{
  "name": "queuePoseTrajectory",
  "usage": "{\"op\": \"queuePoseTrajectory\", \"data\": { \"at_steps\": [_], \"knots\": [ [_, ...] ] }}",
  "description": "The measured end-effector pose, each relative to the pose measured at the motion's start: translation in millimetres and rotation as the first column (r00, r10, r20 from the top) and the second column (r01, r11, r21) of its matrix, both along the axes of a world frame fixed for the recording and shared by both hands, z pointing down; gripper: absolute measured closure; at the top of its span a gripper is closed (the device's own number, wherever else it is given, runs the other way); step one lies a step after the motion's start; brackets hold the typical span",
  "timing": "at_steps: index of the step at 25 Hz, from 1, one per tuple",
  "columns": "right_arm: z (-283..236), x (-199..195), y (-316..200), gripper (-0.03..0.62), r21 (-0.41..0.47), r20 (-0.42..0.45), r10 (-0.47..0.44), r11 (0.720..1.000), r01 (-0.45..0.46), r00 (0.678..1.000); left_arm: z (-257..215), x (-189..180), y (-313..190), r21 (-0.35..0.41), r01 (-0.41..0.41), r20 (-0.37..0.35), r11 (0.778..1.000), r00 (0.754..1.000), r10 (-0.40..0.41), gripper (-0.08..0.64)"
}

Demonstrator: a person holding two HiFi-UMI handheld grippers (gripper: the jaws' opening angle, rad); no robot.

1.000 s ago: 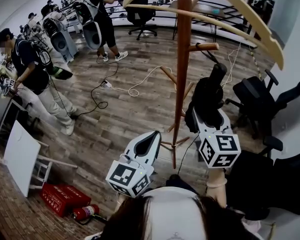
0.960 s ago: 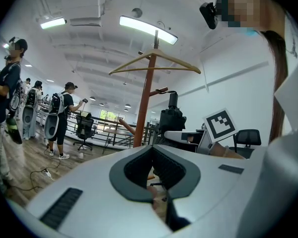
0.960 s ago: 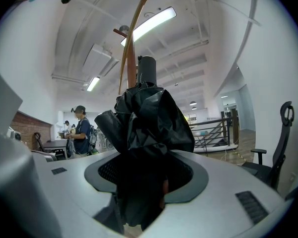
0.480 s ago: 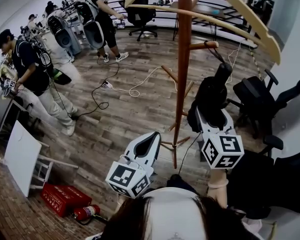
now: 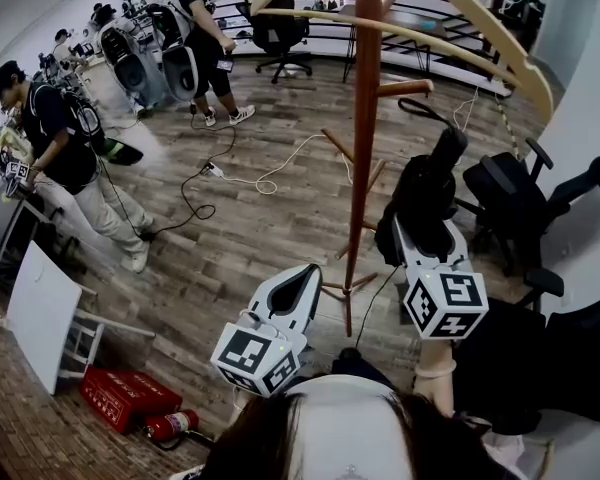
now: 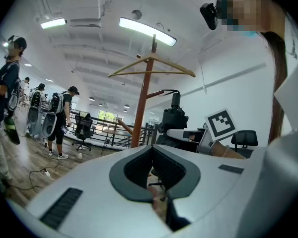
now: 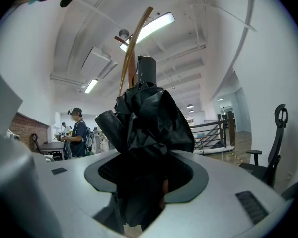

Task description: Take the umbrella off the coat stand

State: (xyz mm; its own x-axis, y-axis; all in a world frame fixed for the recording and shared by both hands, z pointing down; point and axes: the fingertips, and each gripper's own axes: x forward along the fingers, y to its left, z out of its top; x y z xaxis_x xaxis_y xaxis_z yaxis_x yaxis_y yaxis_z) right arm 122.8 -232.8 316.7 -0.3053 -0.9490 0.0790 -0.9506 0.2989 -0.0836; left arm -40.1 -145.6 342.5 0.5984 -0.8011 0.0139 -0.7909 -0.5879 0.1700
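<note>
**Inspector:** Report left to right. Left side first.

**Operator:** My left gripper [image 5: 302, 276] hangs low, left of the coat stand [image 5: 364, 138] and near its foot. Its jaws are spread and nothing sits between them. It touches neither the stand nor the load.

**Inspector:** The task item?

**Operator:** The umbrella [image 5: 420, 193], black and folded, sits just right of the pole and below a short peg [image 5: 405, 89]. Its long axis runs roughly upright, in line with my right jaws, capped end uppermost. My right gripper [image 5: 425, 236] grips its lower part from beneath, the jaws pinching the bunched fabric, which fills the gap between them.

**Inspector:** Is it free of the stand?

**Operator:** I can't confirm that. A thin strap [image 5: 427, 111] loops off the top end, close under the peg, and I cannot tell whether it is hooked on. In my judgement the coming move depends on that point: the right hand has the load and should take it right, away from the pole, provided the strap is clear of the peg.

**Inspector:** Containers?

**Operator:** One red crate [image 5: 130, 396] is on the floor, well off to the left. I can't make out its contents. There is no worktop involved.
</note>
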Motion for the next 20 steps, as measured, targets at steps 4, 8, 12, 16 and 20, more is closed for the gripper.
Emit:
{"op": "queuePoseTrajectory", "data": {
  "at_steps": [4,8,12,16,20],
  "knots": [
    [0.3,-1.7,4.8,0.345,0.000,-0.003,0.002,1.000,-0.002,1.000,-0.3,-1.0,4.1,0.001,-0.006,-0.003,1.000,1.000,0.006,0.551],
    [1.4,-3.1,10.5,0.345,-0.004,-0.005,0.007,1.000,-0.007,1.000,0.1,-0.9,7.9,0.000,-0.017,-0.003,1.000,1.000,0.017,0.551],
    [3.3,1.0,15.7,0.345,-0.006,-0.005,0.014,1.000,-0.014,1.000,0.8,3.1,10.7,0.000,-0.026,-0.004,1.000,1.000,0.026,0.551],
    [4.6,2.0,24.3,0.345,-0.006,-0.007,0.023,1.000,-0.023,1.000,1.3,1.7,16.9,0.002,-0.027,-0.010,1.000,1.000,0.027,0.551],
    [2.3,1.0,32.4,0.345,-0.005,-0.011,0.032,0.999,-0.032,0.999,-1.0,1.9,22.8,0.003,-0.043,-0.009,0.999,0.999,0.043,0.551]
  ]
}}
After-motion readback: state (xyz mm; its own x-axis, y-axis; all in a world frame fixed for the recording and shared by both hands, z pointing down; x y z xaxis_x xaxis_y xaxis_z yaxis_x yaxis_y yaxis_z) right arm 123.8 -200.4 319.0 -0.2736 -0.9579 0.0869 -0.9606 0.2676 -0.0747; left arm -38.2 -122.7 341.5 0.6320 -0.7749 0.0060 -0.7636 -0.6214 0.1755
